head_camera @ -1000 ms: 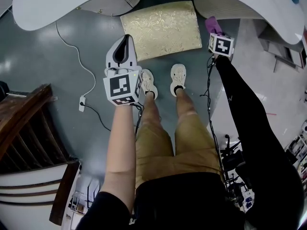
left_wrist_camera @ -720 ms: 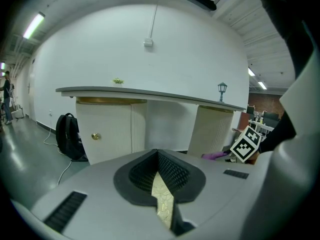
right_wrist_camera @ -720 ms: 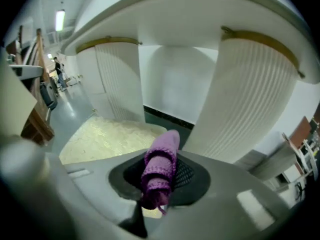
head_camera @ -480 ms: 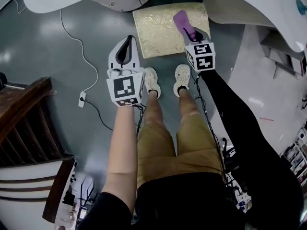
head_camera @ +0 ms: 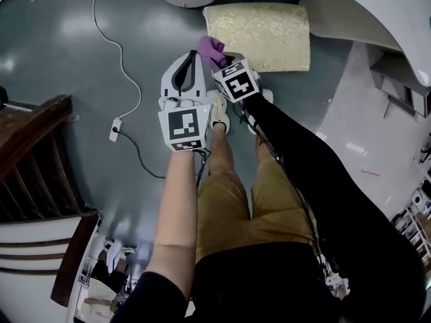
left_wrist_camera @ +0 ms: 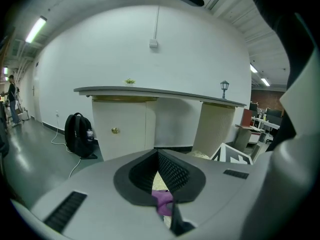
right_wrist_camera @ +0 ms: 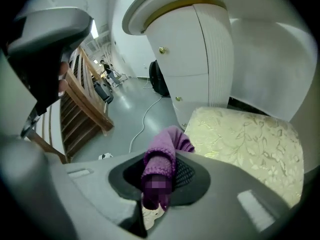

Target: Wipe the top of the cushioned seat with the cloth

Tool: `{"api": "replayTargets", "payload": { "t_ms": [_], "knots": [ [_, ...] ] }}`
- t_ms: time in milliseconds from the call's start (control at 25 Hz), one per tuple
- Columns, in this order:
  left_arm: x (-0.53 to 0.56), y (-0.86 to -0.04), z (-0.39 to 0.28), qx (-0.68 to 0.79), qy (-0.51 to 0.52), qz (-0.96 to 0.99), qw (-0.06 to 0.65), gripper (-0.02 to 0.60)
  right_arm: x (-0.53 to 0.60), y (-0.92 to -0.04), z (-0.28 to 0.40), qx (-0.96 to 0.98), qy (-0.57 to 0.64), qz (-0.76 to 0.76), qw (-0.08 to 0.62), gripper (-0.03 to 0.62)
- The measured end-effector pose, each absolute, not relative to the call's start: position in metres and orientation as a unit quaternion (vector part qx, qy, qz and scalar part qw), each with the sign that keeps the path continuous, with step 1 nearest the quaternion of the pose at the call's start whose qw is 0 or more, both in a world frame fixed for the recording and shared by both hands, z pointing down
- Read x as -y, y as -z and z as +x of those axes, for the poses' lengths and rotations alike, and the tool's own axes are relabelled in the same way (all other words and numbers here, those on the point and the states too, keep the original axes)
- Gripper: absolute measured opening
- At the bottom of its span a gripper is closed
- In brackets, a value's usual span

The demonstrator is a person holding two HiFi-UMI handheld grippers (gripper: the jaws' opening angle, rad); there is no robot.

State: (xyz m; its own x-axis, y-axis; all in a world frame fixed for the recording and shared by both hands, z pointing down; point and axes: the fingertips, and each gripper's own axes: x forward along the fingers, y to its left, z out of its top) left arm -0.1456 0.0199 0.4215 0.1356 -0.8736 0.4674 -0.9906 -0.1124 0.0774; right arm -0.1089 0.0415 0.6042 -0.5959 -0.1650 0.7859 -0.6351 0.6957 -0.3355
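At far left a white cable (head_camera: 128,79) trails over the grey floor (head_camera: 60,59). Next comes the left gripper (head_camera: 192,55), hanging above the floor beside the person's shoes. Its jaws are closed tip to tip with nothing gripped. The purple that shows through the slit in the left gripper view is the cloth (left_wrist_camera: 162,201) beyond them.

Just right of it, the right gripper (head_camera: 217,54) has its jaws clamped on the cloth (head_camera: 210,46), which stands out past the tips as a rolled purple wad (right_wrist_camera: 162,156). The wad sits at the near left corner of the seat (head_camera: 269,29). Whether it presses on the fabric or hovers just above it, I cannot tell.

From these jaws nearly all of the cream, leaf-patterned seat (right_wrist_camera: 250,139) lies ahead and to the right, its long axis running left to right across the head view. The right gripper is clearly the nearer one, so the wipe would probably be a sweep rightward along that axis.
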Motion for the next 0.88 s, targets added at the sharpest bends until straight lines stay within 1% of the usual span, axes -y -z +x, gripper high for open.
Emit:
{"api": "replayTargets", "payload": {
  "t_ms": [160,240,320,400,600,880],
  "knots": [
    [-0.024,-0.427,-0.145,0.636,-0.155,0.731,0.193,0.008,-0.062,-0.600,-0.129,0.851,-0.353,0.166,0.352,0.064],
    [-0.023,-0.426,-0.145,0.636,-0.155,0.731,0.193,0.008,-0.064,-0.605,-0.122,0.844,-0.355,0.164,0.366,0.064],
    [-0.021,-0.425,-0.143,0.635,-0.154,0.732,0.194,0.008,-0.052,-0.619,-0.098,0.822,-0.341,0.212,0.404,0.064],
    [-0.020,-0.426,-0.139,0.632,-0.157,0.734,0.194,0.008,-0.040,-0.627,-0.073,0.801,-0.340,0.257,0.420,0.064],
    [-0.011,-0.427,-0.128,0.625,-0.160,0.739,0.193,0.008,-0.019,-0.628,-0.038,0.798,-0.332,0.295,0.407,0.064],
    [0.002,-0.423,-0.091,0.607,-0.162,0.755,0.191,0.008,0.019,-0.630,0.054,0.764,-0.333,0.377,0.405,0.064]
  ]
}}
